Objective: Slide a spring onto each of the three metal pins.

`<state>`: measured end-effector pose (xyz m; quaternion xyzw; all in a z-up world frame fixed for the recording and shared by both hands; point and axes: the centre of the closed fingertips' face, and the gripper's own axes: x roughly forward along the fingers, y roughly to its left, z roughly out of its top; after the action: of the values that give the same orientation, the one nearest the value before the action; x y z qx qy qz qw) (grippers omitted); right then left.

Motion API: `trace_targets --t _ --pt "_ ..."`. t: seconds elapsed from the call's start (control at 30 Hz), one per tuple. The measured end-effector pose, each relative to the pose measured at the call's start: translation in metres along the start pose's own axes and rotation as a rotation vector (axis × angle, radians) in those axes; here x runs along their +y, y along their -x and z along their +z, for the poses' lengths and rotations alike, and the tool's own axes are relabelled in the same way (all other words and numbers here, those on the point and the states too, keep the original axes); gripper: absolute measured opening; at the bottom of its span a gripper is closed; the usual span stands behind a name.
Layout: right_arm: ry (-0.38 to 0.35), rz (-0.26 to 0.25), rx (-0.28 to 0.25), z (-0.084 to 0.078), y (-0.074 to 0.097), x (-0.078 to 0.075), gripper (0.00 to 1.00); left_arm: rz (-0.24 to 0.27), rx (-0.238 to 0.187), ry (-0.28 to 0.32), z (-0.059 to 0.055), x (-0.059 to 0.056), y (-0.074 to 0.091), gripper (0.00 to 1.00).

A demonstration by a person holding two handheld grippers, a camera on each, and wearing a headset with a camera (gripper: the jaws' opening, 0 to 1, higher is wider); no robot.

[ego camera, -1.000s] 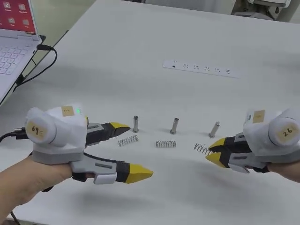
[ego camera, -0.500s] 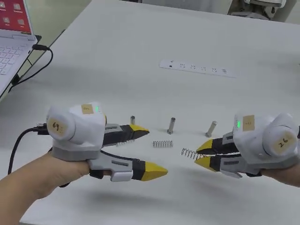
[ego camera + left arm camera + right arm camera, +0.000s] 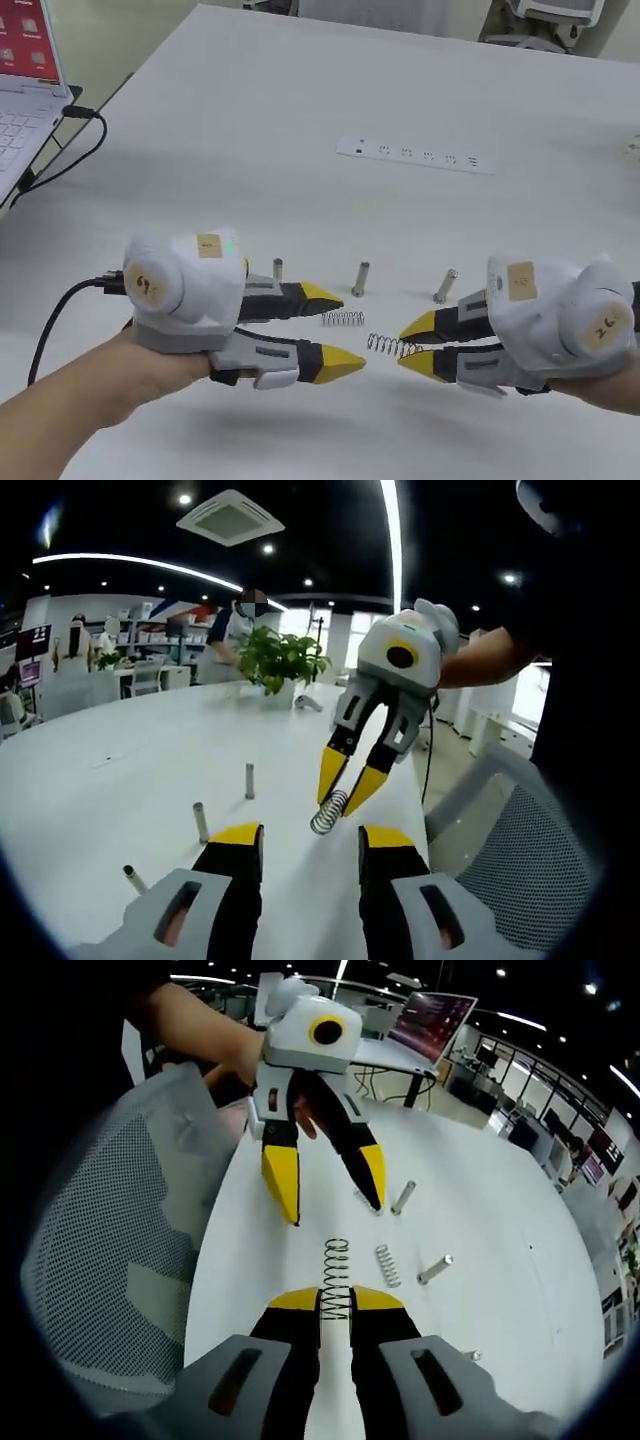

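Observation:
Three short metal pins stand in a row on the white table: left pin [image 3: 277, 268], middle pin [image 3: 360, 278], right pin [image 3: 445, 285]. One spring [image 3: 343, 318] lies loose in front of the middle pin. My right gripper [image 3: 408, 345] is shut on the end of a second spring [image 3: 383, 345], held just above the table and sticking out to the left. In the right gripper view this spring [image 3: 337, 1280] rises from between the jaws. My left gripper [image 3: 338, 328] is open, facing the right one, its fingertips [image 3: 285, 1185] close to the held spring's free end.
A white power strip [image 3: 415, 155] lies farther back on the table. A laptop [image 3: 20, 80] and a black cable [image 3: 70, 150] sit at the left edge. A mesh chair [image 3: 130, 1260] stands by the table's near side.
Both grippers have moved inward toward each other. The right one has carried its spring off the table to the left; the left one, still open, now covers the leftmost spring.

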<state>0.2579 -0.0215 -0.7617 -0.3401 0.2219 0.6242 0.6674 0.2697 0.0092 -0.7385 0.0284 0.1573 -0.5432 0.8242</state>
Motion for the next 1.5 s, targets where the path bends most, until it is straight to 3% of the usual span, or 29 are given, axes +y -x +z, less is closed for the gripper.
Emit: trace_targets --t 0.4,0.8,1.5 --pt "0.065 0.012 -0.019 0.009 0.004 0.006 0.08 -0.065 0.023 -0.045 0.001 -0.017 -0.020 0.22" --pt "0.086 0.015 -0.026 0.013 0.006 0.007 0.08 -0.084 0.027 -0.064 0.001 -0.022 -0.022 0.05" --pt "0.055 0.012 -0.046 0.016 0.008 0.008 0.08 -0.099 0.018 -0.082 0.005 -0.028 -0.019 0.02"
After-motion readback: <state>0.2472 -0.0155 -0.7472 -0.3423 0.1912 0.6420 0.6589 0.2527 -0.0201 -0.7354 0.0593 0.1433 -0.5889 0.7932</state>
